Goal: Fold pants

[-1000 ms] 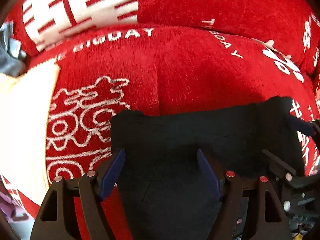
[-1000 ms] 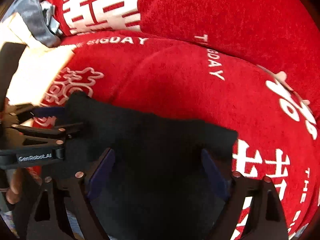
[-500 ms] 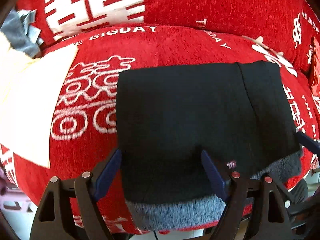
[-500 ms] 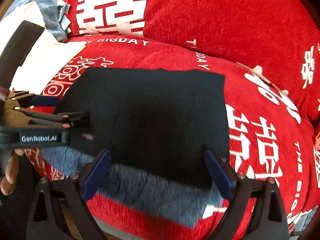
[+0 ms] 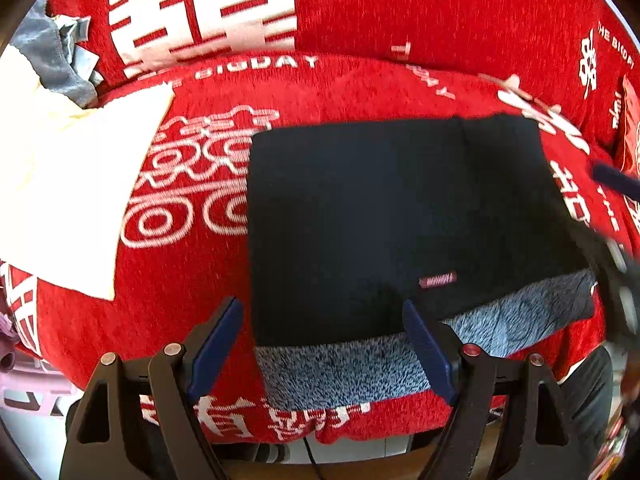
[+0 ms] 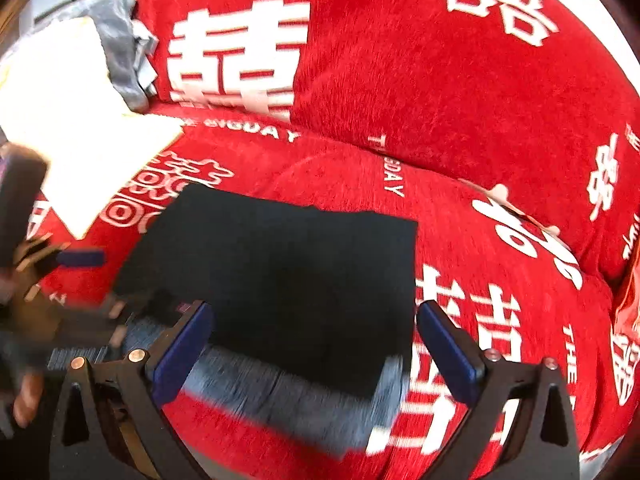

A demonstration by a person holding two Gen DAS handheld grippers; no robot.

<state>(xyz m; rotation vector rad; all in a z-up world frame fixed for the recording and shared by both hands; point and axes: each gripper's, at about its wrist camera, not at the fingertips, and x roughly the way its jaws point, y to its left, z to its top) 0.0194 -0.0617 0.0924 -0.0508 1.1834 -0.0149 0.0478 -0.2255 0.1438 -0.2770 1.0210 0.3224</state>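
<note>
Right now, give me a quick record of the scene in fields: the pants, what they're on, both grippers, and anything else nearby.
pants: black, folded to a flat rectangle, grey fleecy lining showing along the near edge
label: small pink tag near that edge
surface: red sofa cover with white lettering
left gripper: open, holding nothing
right gripper: jaws opening, nothing gripped
nearby: white cloth to the left, grey clothes behind it

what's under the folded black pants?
Folded black pants lie flat on the red sofa cover; their grey fleece lining pokes out along the near edge. The cover's print beneath them is hidden.
</note>
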